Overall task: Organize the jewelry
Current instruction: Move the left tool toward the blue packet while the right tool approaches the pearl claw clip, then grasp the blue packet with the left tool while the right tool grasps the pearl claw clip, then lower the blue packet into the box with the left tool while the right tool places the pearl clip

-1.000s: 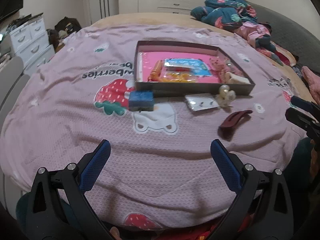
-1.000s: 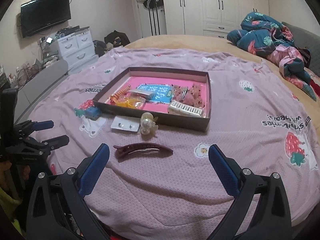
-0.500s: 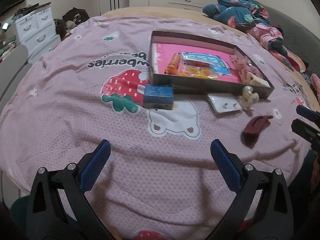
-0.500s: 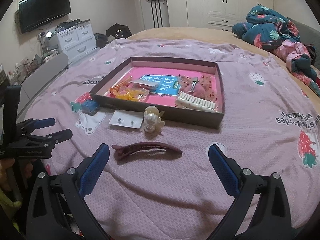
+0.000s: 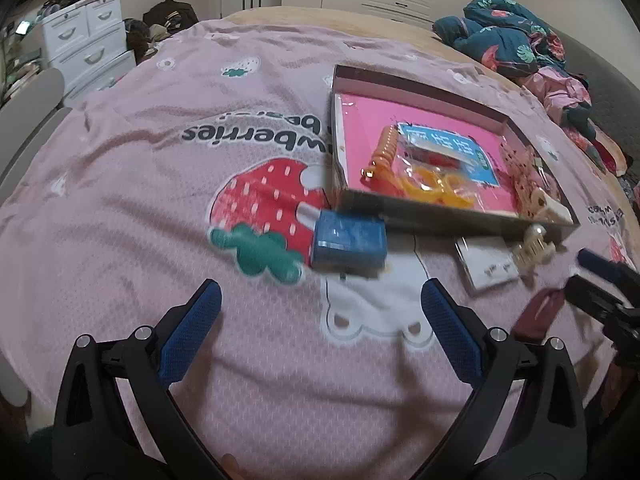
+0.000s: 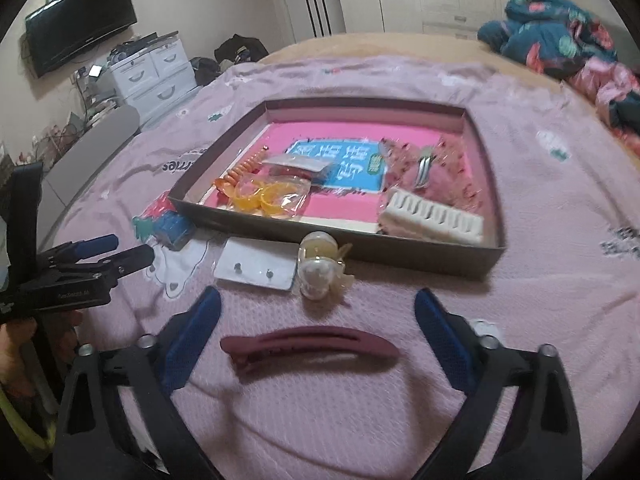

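A shallow brown box [image 6: 432, 246] with a pink floor sits on the pink bedspread, holding orange rings, a blue card, a white comb and pink pieces. In front of it lie a blue box [image 5: 347, 242], a white earring card [image 6: 256, 269], a pearl claw clip [image 6: 320, 270] and a maroon hair clip [image 6: 310, 347]. My right gripper [image 6: 316, 334] hovers over the maroon clip, which lies between its fingers untouched; its jaws are closing. My left gripper [image 5: 320, 322] stands open just short of the blue box, nothing between its fingers.
The bedspread [image 5: 160, 184] covers a bed. Bundled blue and pink clothes [image 6: 560, 40] lie at the far right. White drawers [image 6: 152, 72] and a wall television [image 6: 80, 20] stand to the left. A hand [image 6: 16, 344] holds the left gripper's handle.
Both grippers have moved forward and down toward the items. The blue box now sits close ahead of the left fingers, and the maroon clip has come between the right fingers, which have narrowed slightly.
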